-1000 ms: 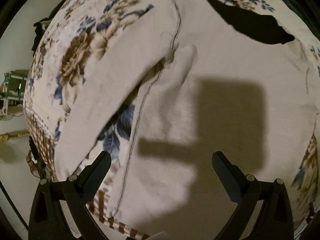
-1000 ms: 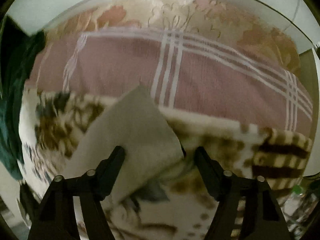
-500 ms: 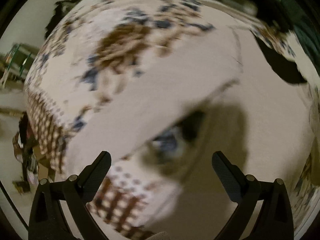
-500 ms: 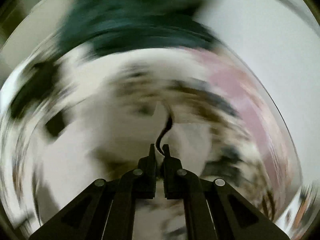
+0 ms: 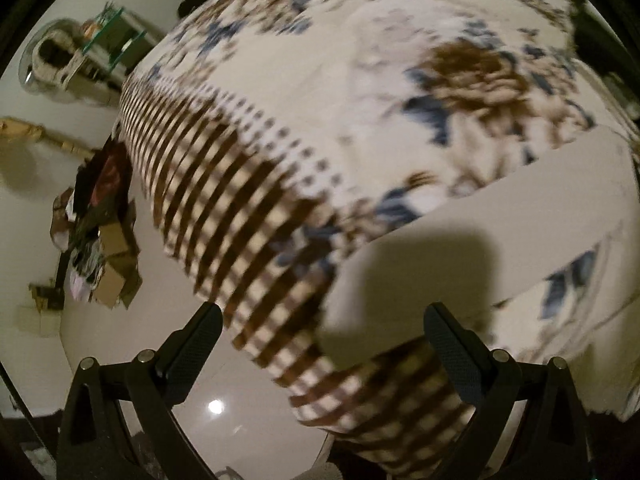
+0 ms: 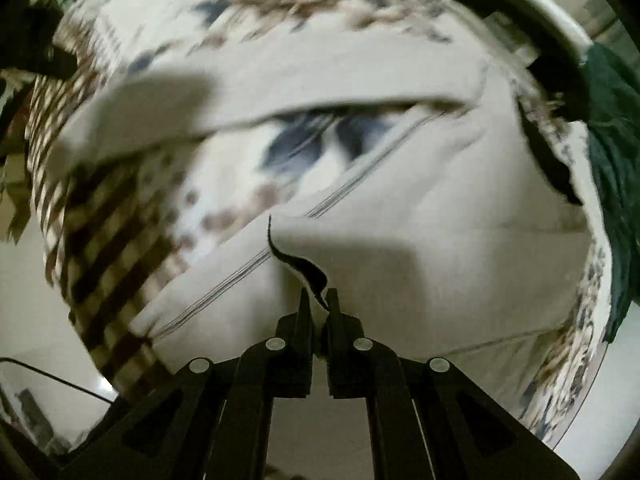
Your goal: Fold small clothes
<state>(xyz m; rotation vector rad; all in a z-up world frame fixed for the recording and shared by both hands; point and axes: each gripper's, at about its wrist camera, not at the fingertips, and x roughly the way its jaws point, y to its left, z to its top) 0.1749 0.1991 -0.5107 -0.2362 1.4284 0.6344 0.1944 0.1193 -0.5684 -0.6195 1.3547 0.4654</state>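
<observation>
A pale beige garment (image 6: pixel 420 208) lies spread on a floral blanket (image 6: pixel 280 12); one sleeve (image 6: pixel 248 92) stretches to the left. My right gripper (image 6: pixel 319 298) is shut on a folded edge of the garment and holds it over the body. In the left wrist view the sleeve (image 5: pixel 520 216) runs across the right side, its end in shadow. My left gripper (image 5: pixel 322 332) is open and empty above the blanket's checked border (image 5: pixel 224 200), with the sleeve end between the fingers.
The blanket's edge drops to a pale glossy floor (image 5: pixel 224 392) at the left. A pile of boxes and clutter (image 5: pixel 100 240) sits on the floor. A dark green cloth (image 6: pixel 616 160) lies at the right edge of the bed.
My right gripper has shut on the garment's edge and swung round over its body. My left gripper has moved left along the sleeve to the blanket's border, still open.
</observation>
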